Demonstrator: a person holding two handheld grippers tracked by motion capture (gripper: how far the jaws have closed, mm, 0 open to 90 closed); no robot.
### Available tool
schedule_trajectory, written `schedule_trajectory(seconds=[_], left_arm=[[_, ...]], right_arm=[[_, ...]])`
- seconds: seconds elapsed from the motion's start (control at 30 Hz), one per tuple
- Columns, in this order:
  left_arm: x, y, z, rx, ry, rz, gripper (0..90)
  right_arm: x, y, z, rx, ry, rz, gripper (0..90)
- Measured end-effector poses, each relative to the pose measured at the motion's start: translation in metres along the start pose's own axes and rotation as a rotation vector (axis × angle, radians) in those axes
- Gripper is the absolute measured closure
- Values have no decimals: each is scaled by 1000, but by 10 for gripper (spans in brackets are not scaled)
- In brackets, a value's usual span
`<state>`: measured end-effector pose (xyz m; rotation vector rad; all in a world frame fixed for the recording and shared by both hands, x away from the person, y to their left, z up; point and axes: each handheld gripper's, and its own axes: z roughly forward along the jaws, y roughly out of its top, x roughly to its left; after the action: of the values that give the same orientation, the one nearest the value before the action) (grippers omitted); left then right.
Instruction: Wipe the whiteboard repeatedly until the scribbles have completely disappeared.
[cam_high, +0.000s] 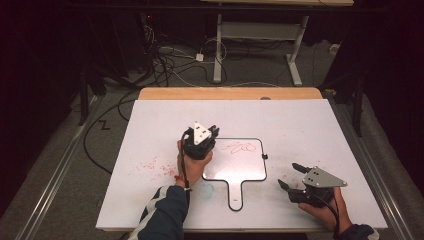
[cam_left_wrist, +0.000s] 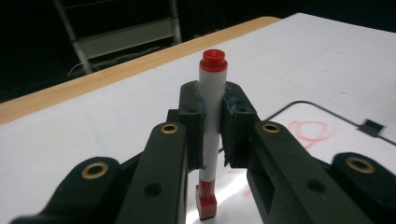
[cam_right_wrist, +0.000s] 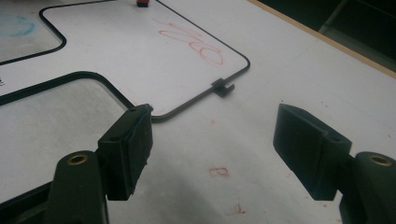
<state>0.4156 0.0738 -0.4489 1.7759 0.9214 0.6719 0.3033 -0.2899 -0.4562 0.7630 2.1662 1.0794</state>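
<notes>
Nearest, at 5 o'clock on the white table (cam_high: 310, 120), right tongs (cam_high: 293, 176) resting low in the person's right hand (cam_high: 325, 210), jaws spread wide with nothing between them; bare sheet and faint red smudges in the gap, seen in the right gripper view (cam_right_wrist: 210, 144). Pointed toward 10 o'clock, at the small whiteboard's right edge.

Just beyond, at the middle of the table, small handled whiteboard (cam_high: 240, 162) lying flat, black-rimmed, handle toward 6 o'clock, a small black clip (cam_high: 264, 156) on its right edge. Red scribble (cam_high: 242, 147) on its far half, toward 12 o'clock. Pale blue smear (cam_high: 207, 189) on the table sheet at 9 o'clock from the handle.

At the whiteboard's near-left corner, left hand (cam_high: 192, 167) with striped sleeve (cam_high: 162, 215), carrying the left tongs (cam_high: 212, 131) above the board's far-left corner. Clenched on a red-capped dry-erase marker (cam_left_wrist: 211, 121): white barrel pinched between the two pads, held upright in the left gripper view, red cap end up, red tip end down, just over the board's surface; contact with the board cannot be told.

Farther left, at 9 o'clock, scattered red marks (cam_high: 152, 165) on the table sheet. Past the white sheet, at 12 o'clock, wooden table edge (cam_high: 230, 93), then grey floor with tangled cables (cam_high: 165, 60) and a white desk frame (cam_high: 255, 30) in the dark.
</notes>
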Motion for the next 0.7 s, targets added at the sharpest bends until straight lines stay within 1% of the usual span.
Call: schedule_trajectory(seconds=[0.03,0.07,0.13,0.17,0.2,0.23,0.33,0.43,0.5,0.57,0.6,0.67,0.7], left_arm=[[6,-1,-2,-8,-9,-4,786],[7,-3,-6,10,7,-38,786],[8,-5,-8,-5,-2,-57,786],[7,-6,-9,-10,-1,-58,786],[5,-7,-8,-16,-9,-63,786],[2,-7,-7,-27,-22,-78,786],[-11,-7,-1,-49,-50,-91,786],[-27,-4,8,-61,-76,-85,786],[-35,-1,13,-63,-91,-79,786],[-40,1,19,-65,-113,-88,786],[-43,2,21,-65,-120,-86,786],[-45,4,24,-63,-126,-67,786],[-45,4,24,-62,-122,-63,786]], right_arm=[[-1,0,0,-2,0,2,292],[-1,0,0,-1,-3,6,292],[-1,0,0,0,-5,7,293],[-1,0,0,-1,-4,7,292],[-1,0,0,-2,-3,7,292],[-1,0,0,-1,-3,4,293],[0,1,1,4,2,2,292],[1,1,2,6,7,-4,293],[2,1,2,7,10,-6,293],[2,1,2,7,15,-8,293],[2,1,2,8,15,-10,293],[1,0,1,7,17,-7,293],[0,0,1,4,16,-7,293]])
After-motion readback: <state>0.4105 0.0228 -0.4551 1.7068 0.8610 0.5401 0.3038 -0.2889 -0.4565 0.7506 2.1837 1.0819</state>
